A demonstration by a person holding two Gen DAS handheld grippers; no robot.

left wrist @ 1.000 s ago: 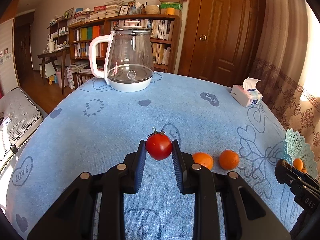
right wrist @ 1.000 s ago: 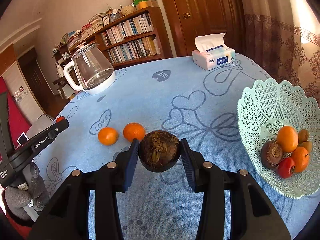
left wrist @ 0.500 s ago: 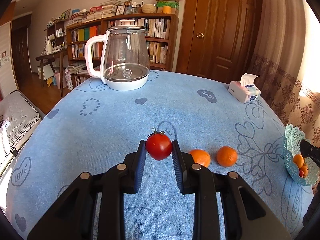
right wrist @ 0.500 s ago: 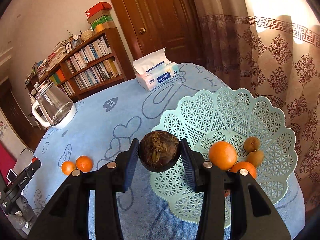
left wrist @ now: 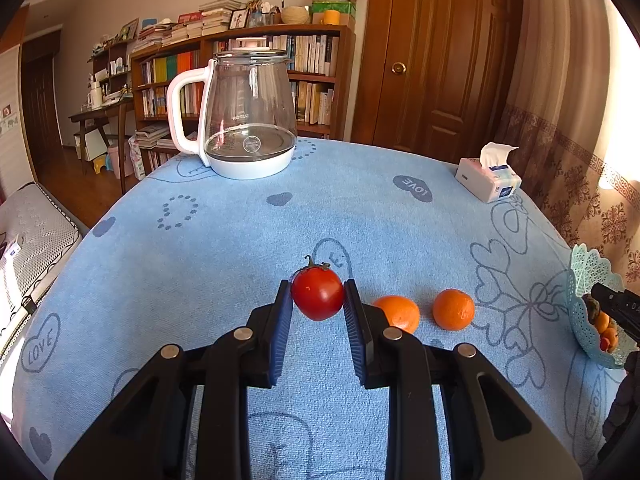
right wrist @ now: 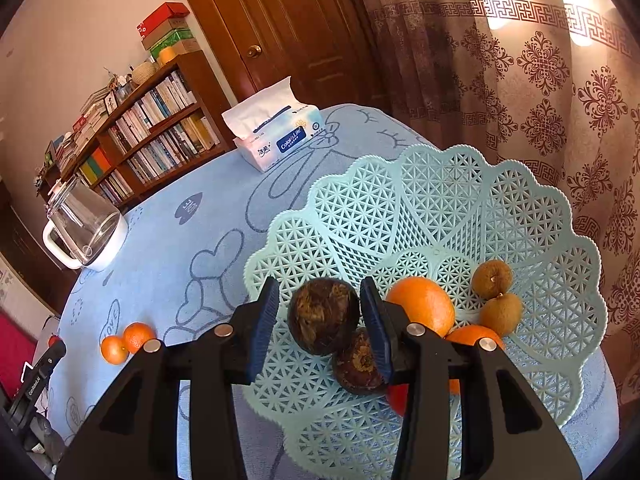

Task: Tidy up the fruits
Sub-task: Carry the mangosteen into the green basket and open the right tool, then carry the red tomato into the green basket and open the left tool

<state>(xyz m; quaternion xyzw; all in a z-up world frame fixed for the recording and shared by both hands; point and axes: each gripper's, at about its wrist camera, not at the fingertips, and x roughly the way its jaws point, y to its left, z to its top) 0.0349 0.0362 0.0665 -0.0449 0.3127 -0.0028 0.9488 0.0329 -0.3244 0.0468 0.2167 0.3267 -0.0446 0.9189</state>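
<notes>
My left gripper is shut on a red tomato and holds it just above the blue cloth. Two tangerines lie on the cloth just to its right. In the right wrist view, my right gripper is shut on a dark brown round fruit over the near left part of the pale green lattice basket. Below it in the basket lies a second dark fruit, beside an orange, two small brown fruits and a red fruit, which is partly hidden by a finger.
A glass kettle with a white handle stands at the table's far side. A tissue box sits far right, behind the basket. A patterned curtain hangs close behind the basket. The table edge drops off on the left.
My right gripper has carried the dark fruit rightwards, from above the cloth near the tangerines to over the basket. My left gripper has kept still with the tomato.
</notes>
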